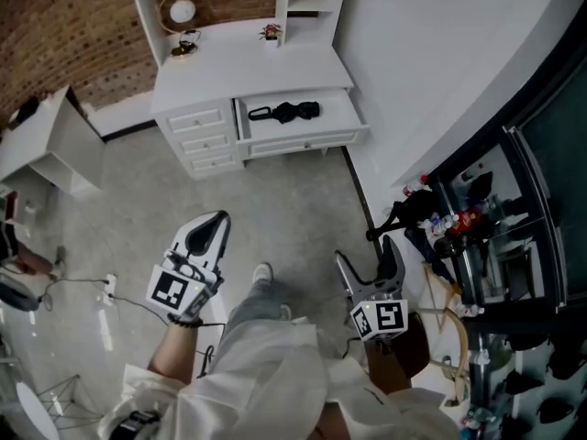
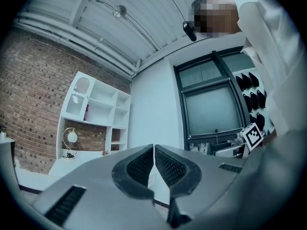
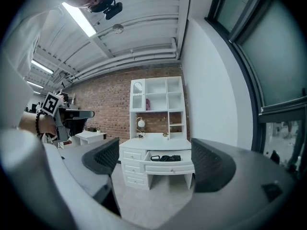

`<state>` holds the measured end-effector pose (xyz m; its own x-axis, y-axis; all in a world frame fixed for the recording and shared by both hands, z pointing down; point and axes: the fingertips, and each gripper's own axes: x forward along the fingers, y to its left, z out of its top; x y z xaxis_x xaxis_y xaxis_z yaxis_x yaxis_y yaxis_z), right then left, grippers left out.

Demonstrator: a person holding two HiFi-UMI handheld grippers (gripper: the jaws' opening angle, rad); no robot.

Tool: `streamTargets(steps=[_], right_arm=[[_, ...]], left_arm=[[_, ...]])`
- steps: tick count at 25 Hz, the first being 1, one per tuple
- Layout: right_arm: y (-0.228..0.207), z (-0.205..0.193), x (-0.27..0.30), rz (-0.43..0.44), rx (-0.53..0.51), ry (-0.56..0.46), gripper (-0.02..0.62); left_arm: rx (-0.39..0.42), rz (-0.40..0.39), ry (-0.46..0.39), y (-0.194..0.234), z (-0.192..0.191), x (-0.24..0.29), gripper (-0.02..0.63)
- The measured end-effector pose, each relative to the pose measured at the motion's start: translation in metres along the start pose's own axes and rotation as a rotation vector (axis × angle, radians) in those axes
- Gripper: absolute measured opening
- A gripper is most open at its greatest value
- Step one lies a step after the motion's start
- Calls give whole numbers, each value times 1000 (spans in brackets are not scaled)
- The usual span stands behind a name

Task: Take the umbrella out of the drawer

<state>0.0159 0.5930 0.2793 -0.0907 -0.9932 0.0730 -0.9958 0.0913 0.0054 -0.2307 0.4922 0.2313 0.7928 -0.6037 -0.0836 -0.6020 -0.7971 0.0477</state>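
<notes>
A folded black umbrella (image 1: 286, 112) lies in the pulled-out drawer (image 1: 303, 136) of a white desk (image 1: 248, 67) at the far side of the room. The right gripper view also shows the umbrella (image 3: 165, 158) in that drawer (image 3: 169, 166), some way off. My left gripper (image 1: 217, 223) hangs over the floor well short of the desk, its jaws shut with nothing between them. My right gripper (image 1: 369, 262) is held further right at about the same distance, its jaws wide apart and empty. Both are far from the umbrella.
The desk has three small drawers (image 1: 204, 140) at its left and a hutch with a round lamp (image 1: 181, 14) and a small plant (image 1: 271, 32). A white side table (image 1: 46, 140) stands left. A cluttered dark rack (image 1: 477, 236) is close on the right. Cables (image 1: 101, 287) cross the grey floor.
</notes>
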Motion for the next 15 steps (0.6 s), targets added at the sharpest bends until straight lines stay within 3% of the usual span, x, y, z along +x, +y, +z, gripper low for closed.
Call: streamTargets(steps=[6, 15], right_arm=[[-17, -1, 33, -9, -16, -2, 479], [-44, 11, 137, -27, -24, -4, 479]], left_arm=[[-7, -28, -17, 19, -7, 45, 28], [-33, -69, -21, 92, -17, 139, 28]])
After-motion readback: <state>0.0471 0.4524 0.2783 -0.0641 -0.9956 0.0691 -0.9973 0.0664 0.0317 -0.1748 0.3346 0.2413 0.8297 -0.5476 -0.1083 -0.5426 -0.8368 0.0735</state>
